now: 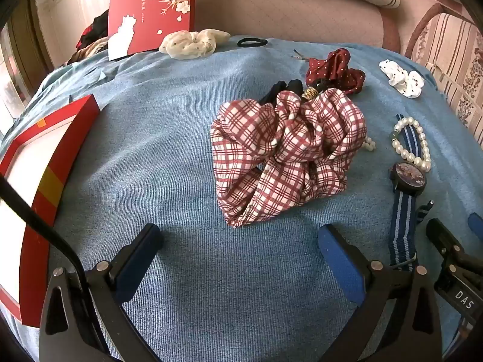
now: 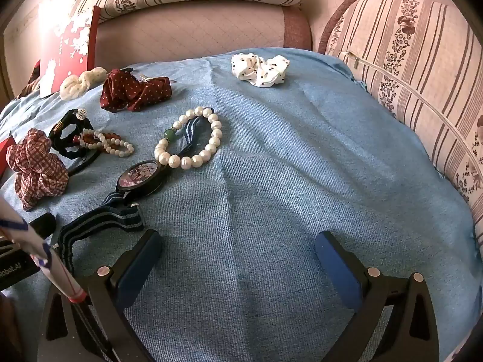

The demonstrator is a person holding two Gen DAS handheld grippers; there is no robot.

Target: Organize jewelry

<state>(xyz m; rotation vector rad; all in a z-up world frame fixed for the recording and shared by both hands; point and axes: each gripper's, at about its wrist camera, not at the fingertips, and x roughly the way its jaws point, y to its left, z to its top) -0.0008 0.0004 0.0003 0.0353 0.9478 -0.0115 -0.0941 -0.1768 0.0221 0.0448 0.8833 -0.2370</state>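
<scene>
nothing is being held yet, so the opening step appears to be in hand: choosing a first piece. the left gripper [image 1: 240,252] is being held with its jaws spread wide and empty above the blue ribbed cloth [image 1: 169,157], and the right gripper [image 2: 238,258] is likewise being held wide apart over a bare stretch of it.

in the left wrist view, the red-and-white plaid fabric scrunchie [image 1: 286,154] is lying just ahead of the jaws at twelve o'clock, with the dark red polka-dot scrunchie [image 1: 335,71] behind it at one o'clock. the open red cardboard box with a white inside [image 1: 45,181] is sitting at nine o'clock, probably the place for sorted pieces.

in the right wrist view, the white pearl bracelet with a green bead [image 2: 190,138] is lying at eleven o'clock, overlapping the dark round watch on a blue striped strap [image 2: 139,178]. the white black-dotted scrunchie [image 2: 259,68] is resting well apart at twelve o'clock.

a short forward reach is being called for next, probably by the left jaws onto the plaid scrunchie, closing across its bunched folds before it is carried to the box.
</scene>
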